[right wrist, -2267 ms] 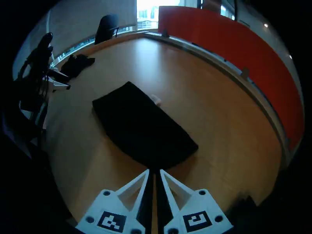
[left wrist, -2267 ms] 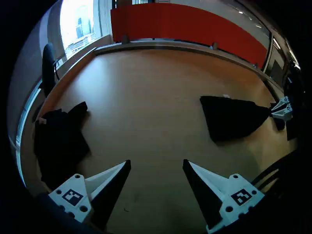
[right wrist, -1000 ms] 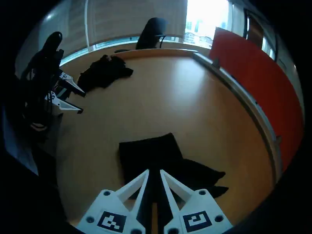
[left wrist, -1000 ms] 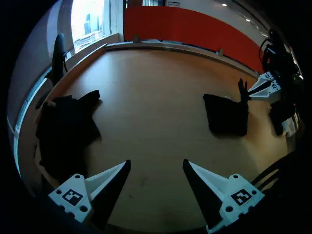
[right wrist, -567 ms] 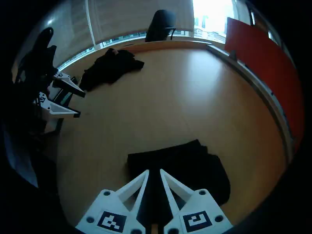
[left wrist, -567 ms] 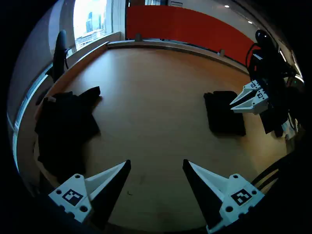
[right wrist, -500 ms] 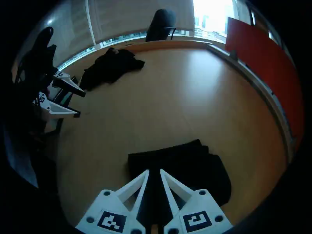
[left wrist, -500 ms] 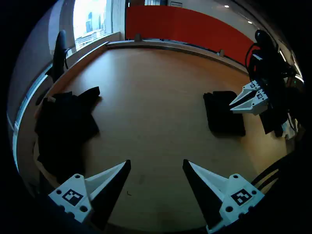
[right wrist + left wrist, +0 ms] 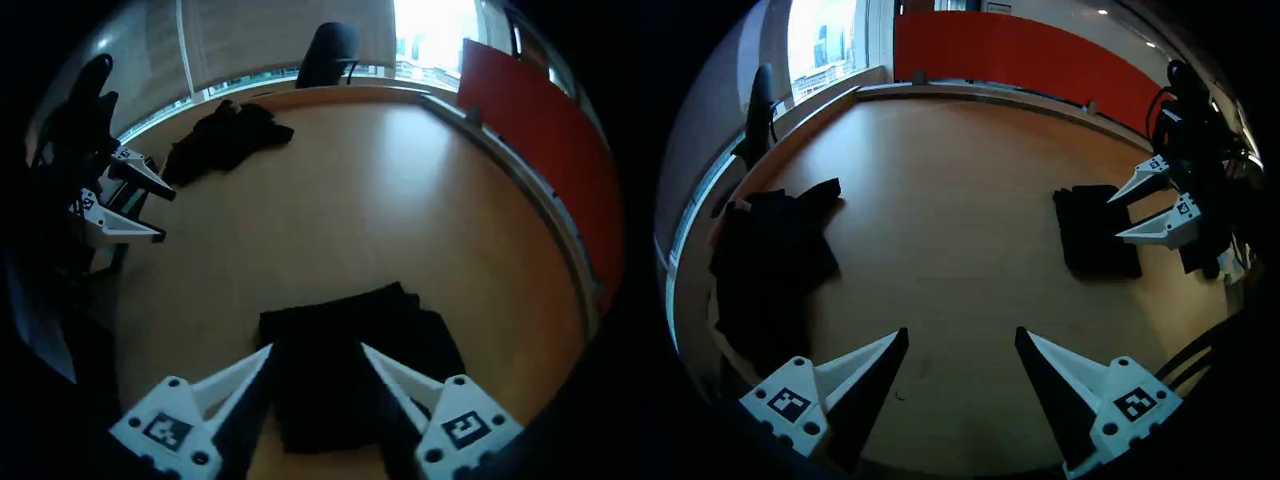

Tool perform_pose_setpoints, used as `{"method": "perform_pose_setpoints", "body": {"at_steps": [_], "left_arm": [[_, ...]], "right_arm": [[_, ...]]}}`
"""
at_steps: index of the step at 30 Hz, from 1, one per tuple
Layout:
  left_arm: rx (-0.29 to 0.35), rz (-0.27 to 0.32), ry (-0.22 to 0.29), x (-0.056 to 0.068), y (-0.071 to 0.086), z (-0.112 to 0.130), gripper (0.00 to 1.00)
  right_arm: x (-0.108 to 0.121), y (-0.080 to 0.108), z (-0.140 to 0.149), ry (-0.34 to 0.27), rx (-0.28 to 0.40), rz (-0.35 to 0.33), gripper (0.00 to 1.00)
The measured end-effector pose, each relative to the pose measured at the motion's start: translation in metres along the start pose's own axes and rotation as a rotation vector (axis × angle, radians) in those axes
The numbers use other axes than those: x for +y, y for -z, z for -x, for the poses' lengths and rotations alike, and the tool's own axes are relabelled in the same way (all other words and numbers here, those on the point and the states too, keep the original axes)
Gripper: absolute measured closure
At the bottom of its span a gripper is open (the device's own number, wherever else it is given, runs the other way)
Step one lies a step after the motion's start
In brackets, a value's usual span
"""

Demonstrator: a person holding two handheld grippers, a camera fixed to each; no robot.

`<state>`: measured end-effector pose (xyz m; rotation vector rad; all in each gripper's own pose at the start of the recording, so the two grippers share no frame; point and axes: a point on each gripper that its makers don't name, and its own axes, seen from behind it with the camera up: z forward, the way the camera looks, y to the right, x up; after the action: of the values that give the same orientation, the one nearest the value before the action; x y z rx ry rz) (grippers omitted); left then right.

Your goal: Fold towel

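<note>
The black towel (image 9: 1096,232) lies folded into a small rectangle on the wooden table (image 9: 960,176), toward its right side. My right gripper (image 9: 1120,214) hangs open just over the towel's right edge, held by a person in dark clothing. In the right gripper view the folded towel (image 9: 352,336) lies flat under and between the spread fingers of the right gripper (image 9: 316,352), which hold nothing. My left gripper (image 9: 960,336) stands open over bare table at the near edge, well apart from the towel. It appears as the left gripper (image 9: 164,214) at the far left, open.
A crumpled pile of black cloth (image 9: 768,256) lies at the table's left end, the same pile (image 9: 228,136) appearing at the back of the right gripper view. A red partition (image 9: 1024,56) runs along the far edge. An office chair (image 9: 328,48) stands by the window.
The right gripper carried a towel edge over, folding the towel smaller, then opened its fingers and let go. The left gripper stayed open and nearly still.
</note>
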<state>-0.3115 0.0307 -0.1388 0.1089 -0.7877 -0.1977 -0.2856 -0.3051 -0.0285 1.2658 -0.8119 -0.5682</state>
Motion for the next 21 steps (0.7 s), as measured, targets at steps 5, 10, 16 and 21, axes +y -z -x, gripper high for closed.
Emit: {"method": "perform_pose_setpoints", "body": {"at_steps": [5,10,16,21], "left_arm": [[0.003,0.001,-0.003,0.001,0.001,-0.001,0.01],[0.005,0.004,-0.003,0.002,0.001,-0.003,0.01],[0.007,0.009,-0.009,0.003,0.000,-0.005,0.01],[0.008,0.015,-0.016,0.006,-0.001,-0.006,0.01]], "right_arm": [[0.002,0.003,0.003,-0.017,0.007,0.023,0.22],[0.002,0.007,0.009,-0.051,0.015,0.046,0.22],[0.000,0.013,0.025,-0.085,0.012,0.074,0.22],[-0.004,0.017,0.039,-0.116,0.005,0.092,0.22]]}}
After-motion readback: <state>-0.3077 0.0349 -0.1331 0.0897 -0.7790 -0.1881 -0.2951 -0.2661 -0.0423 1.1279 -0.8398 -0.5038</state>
